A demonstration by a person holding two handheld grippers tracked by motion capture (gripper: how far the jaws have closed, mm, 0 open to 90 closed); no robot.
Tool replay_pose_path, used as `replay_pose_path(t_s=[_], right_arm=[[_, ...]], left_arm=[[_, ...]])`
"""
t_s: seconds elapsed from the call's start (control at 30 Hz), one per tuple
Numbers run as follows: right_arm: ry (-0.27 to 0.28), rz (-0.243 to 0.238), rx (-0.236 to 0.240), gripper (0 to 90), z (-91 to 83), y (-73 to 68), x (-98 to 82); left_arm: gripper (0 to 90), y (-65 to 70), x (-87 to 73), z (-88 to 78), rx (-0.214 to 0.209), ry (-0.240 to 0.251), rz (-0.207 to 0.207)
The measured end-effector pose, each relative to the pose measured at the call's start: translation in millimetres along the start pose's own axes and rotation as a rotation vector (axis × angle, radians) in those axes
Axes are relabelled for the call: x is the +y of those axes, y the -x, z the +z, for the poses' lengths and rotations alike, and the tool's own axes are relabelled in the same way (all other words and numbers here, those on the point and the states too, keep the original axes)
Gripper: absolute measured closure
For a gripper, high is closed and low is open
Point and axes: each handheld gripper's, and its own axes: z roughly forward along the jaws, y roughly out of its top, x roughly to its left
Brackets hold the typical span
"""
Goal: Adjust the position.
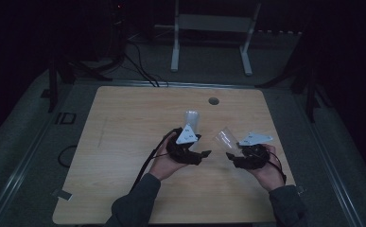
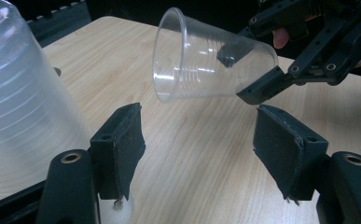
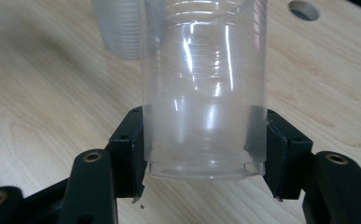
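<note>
A clear plastic cup (image 1: 224, 138) lies tilted above the table, its mouth towards the left. My right gripper (image 1: 232, 149) is shut on its base. In the right gripper view the two pads (image 3: 134, 140) press on the cup (image 3: 204, 93) from both sides. My left gripper (image 1: 202, 145) stands open beside it, jaws apart with nothing between them (image 2: 197, 135). Its view shows the held cup (image 2: 201, 60) ahead, with the right gripper (image 2: 246, 74) behind it. An upside-down stack of clear cups (image 1: 192, 118) stands just behind the left gripper, close at the left of its view (image 2: 19, 93).
The wooden table (image 1: 124, 142) has a round cable hole (image 1: 213, 100) near its far edge, also in the right gripper view (image 3: 304, 9). Behind the table stand a white frame (image 1: 211, 28) and cables on the floor. The stack (image 3: 117, 28) stands beyond the held cup.
</note>
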Motion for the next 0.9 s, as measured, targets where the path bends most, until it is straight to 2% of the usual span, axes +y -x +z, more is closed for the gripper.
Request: replay_pose_path(t_s=[0.13,0.7,0.9], right_arm=[[0.045,0.018,-0.029,41.2,-3.4,-1.7,-1.5],[0.102,0.057,-0.044,41.2,-2.2,-7.4,-6.1],[0.149,0.081,-0.056,41.3,-3.9,-10.1,-6.3]], left_arm=[[33.0,-0.5,1.1,1.0,0.001,0.003,-0.013],[33.0,-1.1,0.6,3.2,0.007,-0.001,-0.034],[33.0,-0.9,0.6,4.4,0.008,-0.002,-0.036]])
